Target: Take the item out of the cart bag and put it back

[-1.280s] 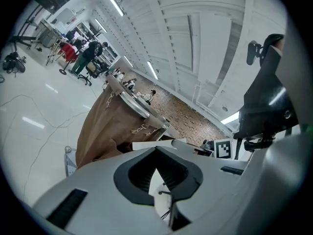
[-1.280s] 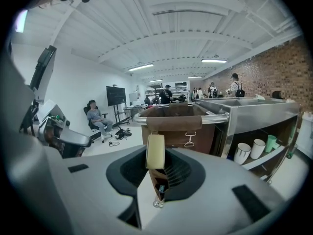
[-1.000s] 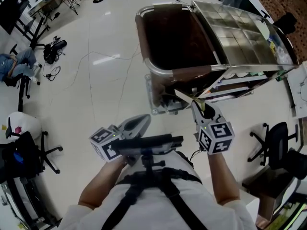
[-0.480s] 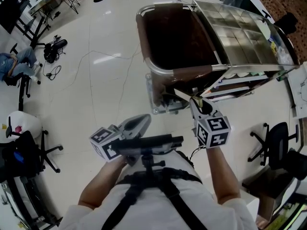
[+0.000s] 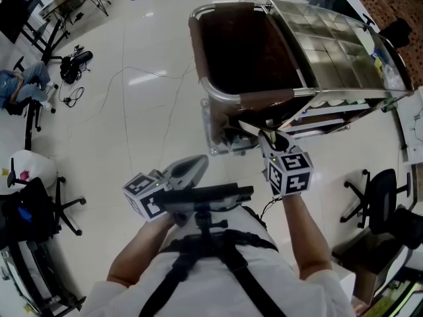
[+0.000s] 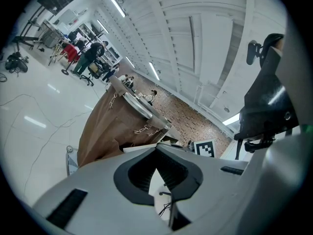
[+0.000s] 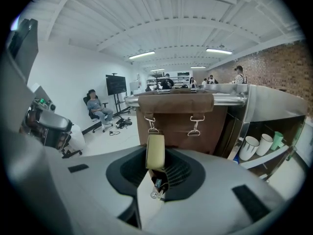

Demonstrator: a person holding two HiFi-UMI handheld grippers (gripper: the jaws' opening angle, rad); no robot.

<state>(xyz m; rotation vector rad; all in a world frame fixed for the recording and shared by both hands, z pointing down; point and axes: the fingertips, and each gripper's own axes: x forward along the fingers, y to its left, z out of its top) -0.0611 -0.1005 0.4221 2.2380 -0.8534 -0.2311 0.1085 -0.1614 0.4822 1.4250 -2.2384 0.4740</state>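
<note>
The cart's brown bag (image 5: 244, 45) hangs open in a metal frame at the top of the head view. Its front, with two clips, fills the middle of the right gripper view (image 7: 176, 119). My right gripper (image 5: 272, 139) is just in front of the bag's near rim, shut on a flat beige item (image 5: 254, 129). That item (image 7: 155, 151) stands upright between the jaws of the right gripper (image 7: 156, 173). My left gripper (image 5: 198, 165) is held low by my body, jaws together with nothing in them. In its own view the left gripper (image 6: 161, 180) points level toward the bag (image 6: 105, 131).
The steel cart (image 5: 330, 38) with tray compartments adjoins the bag on the right; white cups (image 7: 250, 147) stand on its lower shelf. Office chairs (image 5: 380, 193) (image 5: 39, 203) flank me. Cables (image 5: 73, 65) lie on the floor at far left. A seated person (image 7: 95, 106) is in the background.
My right gripper has moved forward and down toward the bag's front rim, still holding the beige item. The left gripper has stayed where it was.
</note>
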